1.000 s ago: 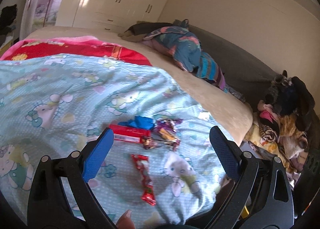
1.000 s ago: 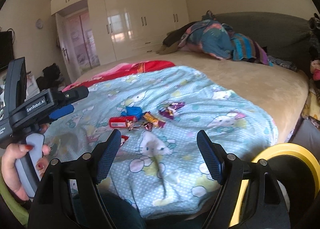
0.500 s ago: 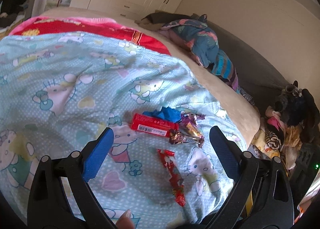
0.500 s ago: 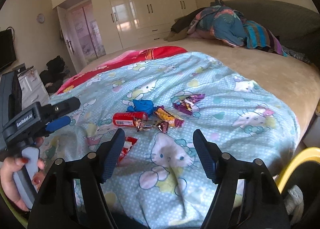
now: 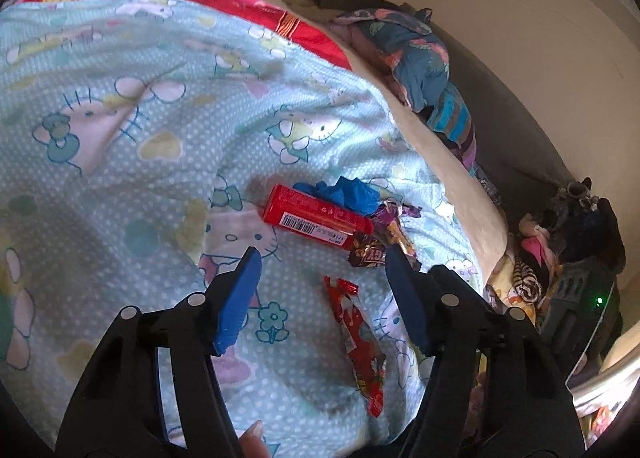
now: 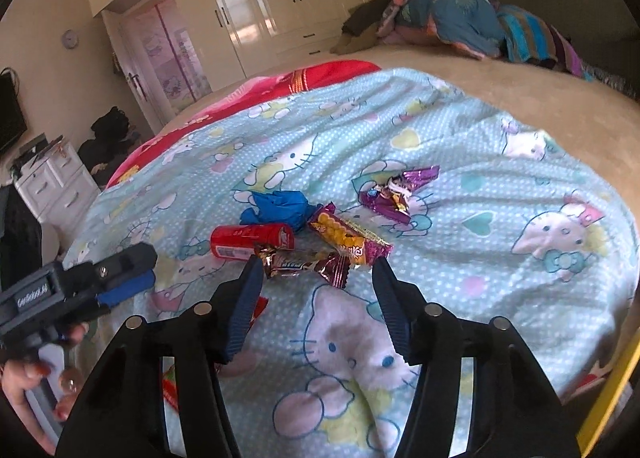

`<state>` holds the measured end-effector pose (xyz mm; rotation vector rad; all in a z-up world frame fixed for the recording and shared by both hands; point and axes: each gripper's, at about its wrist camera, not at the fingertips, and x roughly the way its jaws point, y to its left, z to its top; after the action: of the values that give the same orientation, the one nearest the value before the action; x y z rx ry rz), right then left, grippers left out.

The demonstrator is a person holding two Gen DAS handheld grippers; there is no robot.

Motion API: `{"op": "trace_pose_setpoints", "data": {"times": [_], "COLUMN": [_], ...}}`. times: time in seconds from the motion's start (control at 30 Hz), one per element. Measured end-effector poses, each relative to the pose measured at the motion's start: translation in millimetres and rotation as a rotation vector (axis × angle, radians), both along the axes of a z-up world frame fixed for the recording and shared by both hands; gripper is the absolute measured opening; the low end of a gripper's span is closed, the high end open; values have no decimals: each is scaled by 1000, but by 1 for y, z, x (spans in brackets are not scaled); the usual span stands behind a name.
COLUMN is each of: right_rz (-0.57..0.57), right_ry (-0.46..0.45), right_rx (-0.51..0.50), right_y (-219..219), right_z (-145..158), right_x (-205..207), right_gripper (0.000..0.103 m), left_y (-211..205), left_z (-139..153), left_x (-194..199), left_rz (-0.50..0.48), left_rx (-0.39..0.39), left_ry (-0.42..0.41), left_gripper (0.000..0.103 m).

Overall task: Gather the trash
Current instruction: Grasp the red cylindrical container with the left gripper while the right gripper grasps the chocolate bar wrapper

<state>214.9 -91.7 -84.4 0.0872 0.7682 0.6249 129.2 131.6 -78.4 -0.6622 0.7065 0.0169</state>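
Observation:
Trash lies on a light blue cartoon blanket [image 5: 160, 130]. A red tube pack [image 5: 316, 220] lies beside a crumpled blue glove [image 5: 348, 194], with a brown candy wrapper [image 5: 368, 256] and a long red wrapper [image 5: 360, 342] nearer. My left gripper [image 5: 322, 294] is open and empty just above the long red wrapper. In the right wrist view the red tube [image 6: 252, 238], blue glove [image 6: 280, 206], brown wrapper [image 6: 304, 262], yellow wrapper [image 6: 348, 238] and purple wrapper [image 6: 396, 190] show. My right gripper [image 6: 316, 298] is open and empty, close to the brown wrapper.
A red blanket [image 6: 280, 86] and a beige sheet [image 6: 540, 98] cover the far bed, with piled clothes [image 6: 460, 18] at the head. White wardrobes [image 6: 280, 6] stand behind. A yellow bin rim [image 6: 608, 398] sits at lower right. Clothes are heaped [image 5: 560, 242] beside the bed.
Both grippers have moved forward and down toward the trash pile, which looks larger and nearer now. Both sets of jaws have narrowed slightly but stay open.

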Motion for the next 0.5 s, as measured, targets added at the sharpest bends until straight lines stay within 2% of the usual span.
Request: {"op": "trace_pose_setpoints", "data": {"times": [0.3, 0.5], "right_rz": [-22, 9], "right_ry": [74, 113], "right_rx": [34, 77], "right_y": [4, 2], "right_z": [-19, -27], "right_x": [23, 28], "right_gripper": [48, 36], "left_y": [2, 5], "left_z": [-17, -30], "left_x": [29, 48], "left_rz": [-29, -22], "left_rx": [-76, -150], "left_ry": [50, 74], "left_gripper": [56, 56]}}
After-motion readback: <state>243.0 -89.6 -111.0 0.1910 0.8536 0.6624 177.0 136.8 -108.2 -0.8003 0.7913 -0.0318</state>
